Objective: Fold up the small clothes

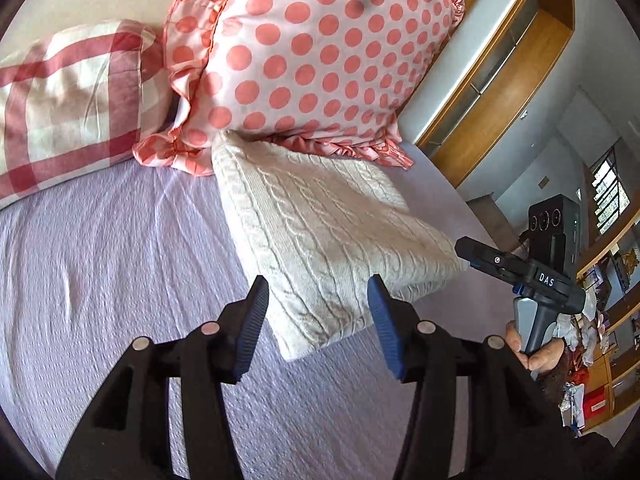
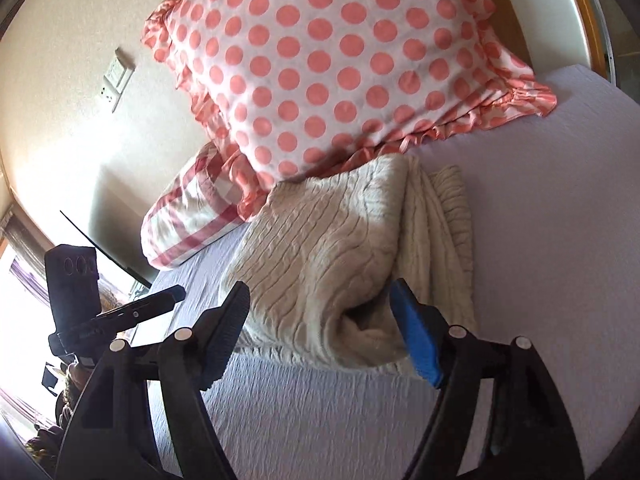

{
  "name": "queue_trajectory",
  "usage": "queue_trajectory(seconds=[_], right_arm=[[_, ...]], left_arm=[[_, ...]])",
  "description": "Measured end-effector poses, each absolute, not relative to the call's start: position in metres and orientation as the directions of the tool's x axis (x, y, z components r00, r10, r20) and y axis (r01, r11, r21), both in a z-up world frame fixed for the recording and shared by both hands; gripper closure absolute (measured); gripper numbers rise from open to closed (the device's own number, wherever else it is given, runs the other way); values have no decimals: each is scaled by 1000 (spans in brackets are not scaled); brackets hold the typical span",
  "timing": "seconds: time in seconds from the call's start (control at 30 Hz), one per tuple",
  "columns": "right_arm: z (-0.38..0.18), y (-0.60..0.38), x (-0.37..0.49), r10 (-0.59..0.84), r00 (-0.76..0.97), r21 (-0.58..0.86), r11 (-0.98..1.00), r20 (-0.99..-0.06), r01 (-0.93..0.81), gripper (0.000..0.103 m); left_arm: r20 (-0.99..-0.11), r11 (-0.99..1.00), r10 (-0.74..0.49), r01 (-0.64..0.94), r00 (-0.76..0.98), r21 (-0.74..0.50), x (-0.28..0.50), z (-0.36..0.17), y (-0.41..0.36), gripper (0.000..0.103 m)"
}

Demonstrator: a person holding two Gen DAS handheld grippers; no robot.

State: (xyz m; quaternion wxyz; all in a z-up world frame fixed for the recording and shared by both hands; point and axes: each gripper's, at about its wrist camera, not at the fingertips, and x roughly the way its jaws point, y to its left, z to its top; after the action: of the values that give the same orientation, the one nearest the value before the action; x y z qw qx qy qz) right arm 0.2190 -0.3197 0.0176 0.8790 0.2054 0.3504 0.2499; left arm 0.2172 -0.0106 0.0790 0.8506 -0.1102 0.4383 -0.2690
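Note:
A cream cable-knit sweater [image 1: 332, 236] lies folded in a rectangle on the lilac bedspread [image 1: 120, 248], its far edge against the polka-dot pillow. My left gripper [image 1: 318, 296] is open and empty, its jaws wide apart just above the sweater's near corner. In the right wrist view the sweater [image 2: 340, 248] shows layered folds, with a lower layer sticking out to the right. My right gripper [image 2: 318, 300] is open and empty, its fingers either side of the sweater's near edge, not closed on it. The right gripper also shows at the right of the left wrist view [image 1: 520, 268].
A pink polka-dot ruffled pillow [image 1: 320, 52] and a red-checked pillow [image 1: 68, 100] lie at the head of the bed. A wooden frame [image 1: 500, 92] and cluttered shelves [image 1: 600, 320] stand beyond the bed's right edge. A wall switch plate [image 2: 118, 76] is on the wall.

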Motion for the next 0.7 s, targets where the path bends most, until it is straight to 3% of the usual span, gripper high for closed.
queue_trajectory(seconds=[0.07,0.1,0.23,0.33,0.4,0.47,0.5,0.53,0.6,0.67,0.7], right_arm=[[12,-306,225,504,637,446,854,-583,-268,78],[9,-307,229,497,630,453,857,-597,-246,89],[18,-342,207,485,697,515,836,-528,-192,92],[4,-350,194,420,689,459,877,-591,-141,95],[-8,-346,199,418,641,442,887,-644,-135,94],[3,-348,199,434,650,466,874,-623,-137,91],[13,-351,200,444,671,486,863,-593,-141,77],[24,-354,203,445,699,499,855,-560,-145,49],[39,-355,218,437,734,491,856,-520,-163,26],[40,-351,249,423,713,485,865,-560,-132,28],[36,-350,263,429,694,496,860,-579,-117,33]], left_arm=[[-689,827,-559,362,460,-429,218,75,-14,51],[-691,828,-558,364,460,-427,218,75,-14,51],[-685,825,-561,375,465,-422,210,75,-10,51],[-686,826,-558,393,467,-404,205,75,-7,50],[-680,816,-568,422,463,-395,203,77,-11,50],[-662,799,-589,457,463,-392,198,80,-20,50],[-650,791,-597,478,470,-381,195,82,-25,48],[-640,790,-596,497,485,-360,192,85,-31,42],[-627,791,-585,531,514,-304,187,90,-46,38],[-634,794,-568,550,524,-257,187,88,-62,37],[-644,799,-557,551,524,-241,189,85,-68,36]])
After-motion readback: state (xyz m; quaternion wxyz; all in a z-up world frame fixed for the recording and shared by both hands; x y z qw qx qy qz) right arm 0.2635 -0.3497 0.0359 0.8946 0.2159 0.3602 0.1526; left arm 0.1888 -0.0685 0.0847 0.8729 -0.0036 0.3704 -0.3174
